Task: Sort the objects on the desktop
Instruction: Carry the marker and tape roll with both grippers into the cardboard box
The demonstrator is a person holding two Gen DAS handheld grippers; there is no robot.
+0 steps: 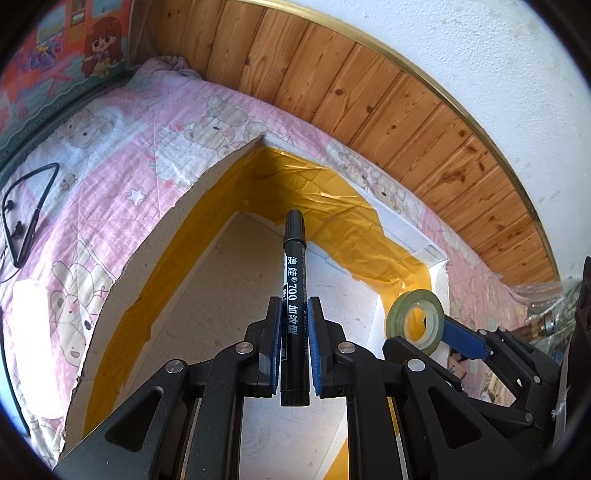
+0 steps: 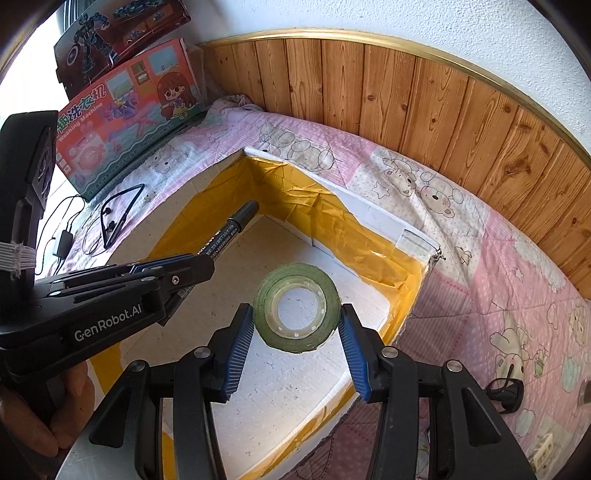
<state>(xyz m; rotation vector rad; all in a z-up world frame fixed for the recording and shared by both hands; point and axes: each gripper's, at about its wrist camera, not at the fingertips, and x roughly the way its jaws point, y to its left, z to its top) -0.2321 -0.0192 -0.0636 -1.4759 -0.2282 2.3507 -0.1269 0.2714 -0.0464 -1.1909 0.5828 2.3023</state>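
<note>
A white foam box (image 1: 207, 184) lined with yellow tape lies open on a pink bedspread; it also shows in the right wrist view (image 2: 417, 240). My left gripper (image 1: 293, 306) is shut on a black marker (image 1: 294, 280) and holds it over the box, cap pointing forward. The marker (image 2: 232, 230) and left gripper (image 2: 173, 273) show at left in the right wrist view. My right gripper (image 2: 297, 317) is shut on a green tape roll (image 2: 297, 308), held above the box floor. The roll (image 1: 415, 321) also shows at right in the left wrist view.
A black neckband earphone (image 1: 29, 221) lies on the bedspread left of the box. A toy washing machine box (image 2: 122, 114) and a dark robot box (image 2: 110, 33) lean at the back left. A wood-panelled wall (image 2: 406, 103) runs behind. A small black item (image 2: 506, 391) lies at right.
</note>
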